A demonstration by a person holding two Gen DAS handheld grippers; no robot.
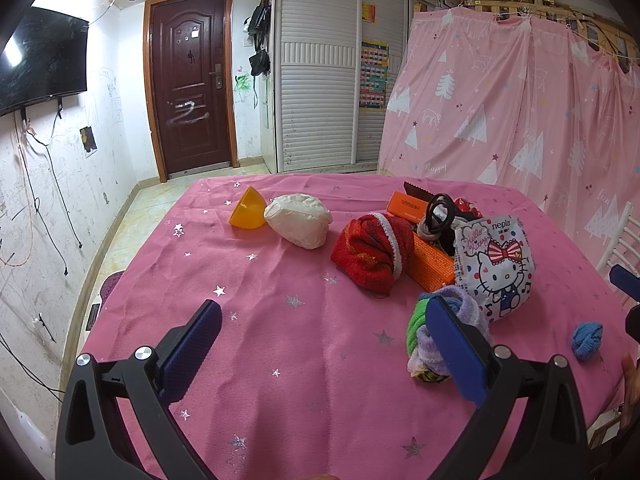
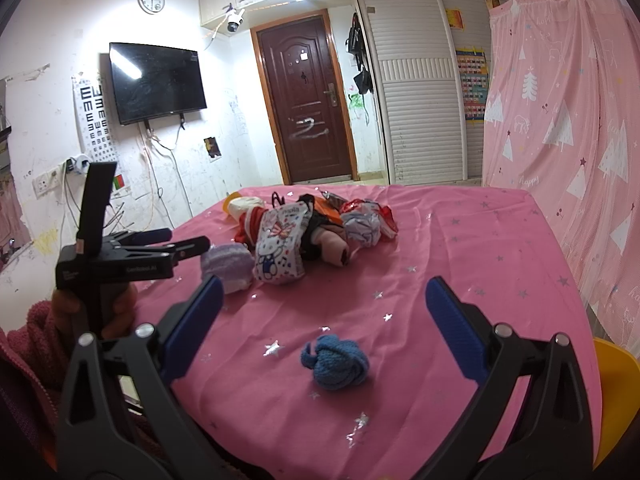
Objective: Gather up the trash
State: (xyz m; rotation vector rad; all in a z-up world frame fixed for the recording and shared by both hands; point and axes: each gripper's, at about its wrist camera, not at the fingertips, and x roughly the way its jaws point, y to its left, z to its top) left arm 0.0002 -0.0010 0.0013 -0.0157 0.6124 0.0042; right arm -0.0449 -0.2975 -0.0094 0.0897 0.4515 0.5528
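Two grippers hover over our pink-clothed counter (image 1: 280, 340), both empty. Plenty of bare cloth lies in front of us and to the left; the far edge drops toward the door, the right edge runs close to a pink curtain (image 1: 520, 100).

We count one blue yarn ball (image 2: 336, 362), alone near the front, and one pile at the far middle: one Hello Kitty wrapper (image 1: 496, 268), one red knit bundle (image 1: 372, 252), one orange basket (image 1: 434, 266), one white lump (image 1: 298, 220), one yellow cup (image 1: 248, 213), one lilac-and-green cloth wad (image 1: 420, 340). Smaller scraps behind we cannot count.

Our left gripper (image 1: 324, 354) has its jaws spread wide, the right finger overlapping the cloth wad in view; contact we cannot tell. Our right gripper (image 2: 324, 334) has its jaws spread wide too, bracketing the yarn ball without touching it.
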